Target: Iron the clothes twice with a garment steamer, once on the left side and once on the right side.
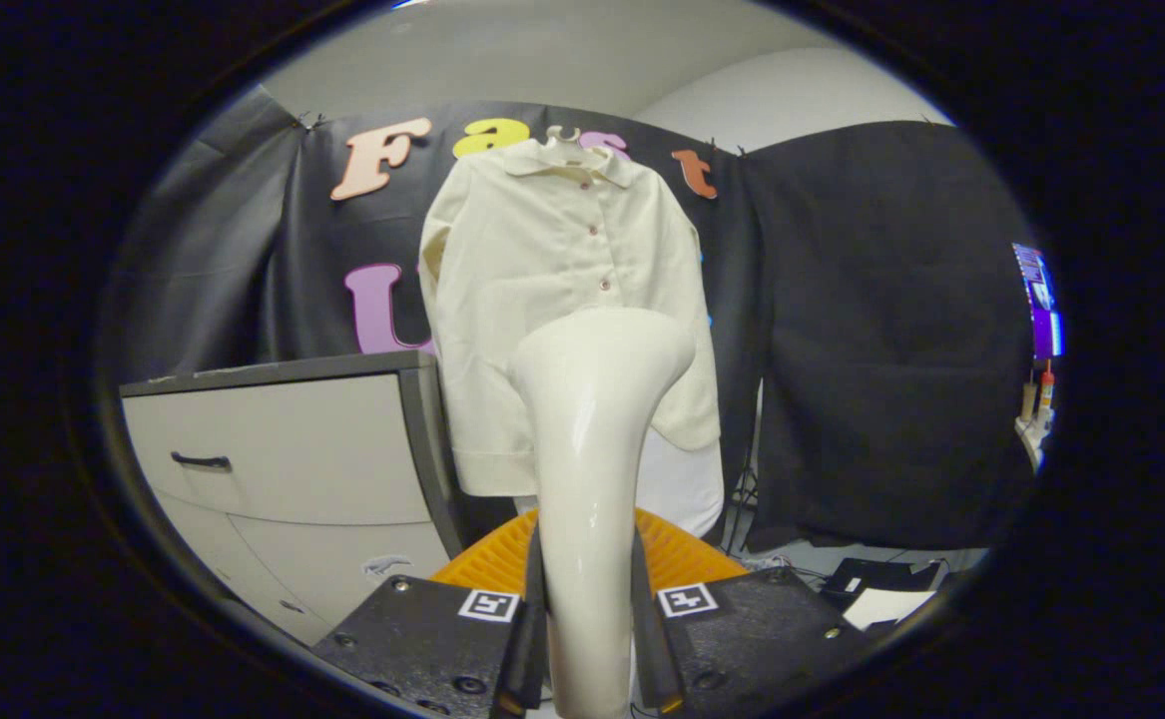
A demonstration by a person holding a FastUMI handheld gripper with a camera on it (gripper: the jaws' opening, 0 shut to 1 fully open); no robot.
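In the gripper view, the tool [587,639] points level toward the hanging shirt [567,300], its fingers clamped on the handle of the upright garment steamer [592,429]. The steamer's head sits before the shirt's lower front. A drawer cabinet [283,459] stands beside the shirt.

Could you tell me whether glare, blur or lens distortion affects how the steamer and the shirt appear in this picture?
In the gripper view, fisheye distortion bows the cabinet edges; a soft glare streak runs down the steamer, gripped between the closed jaws of the gripper; the shirt beyond it hangs evenly lit and reasonably sharp, its buttons distinct; no motion blur is evident.
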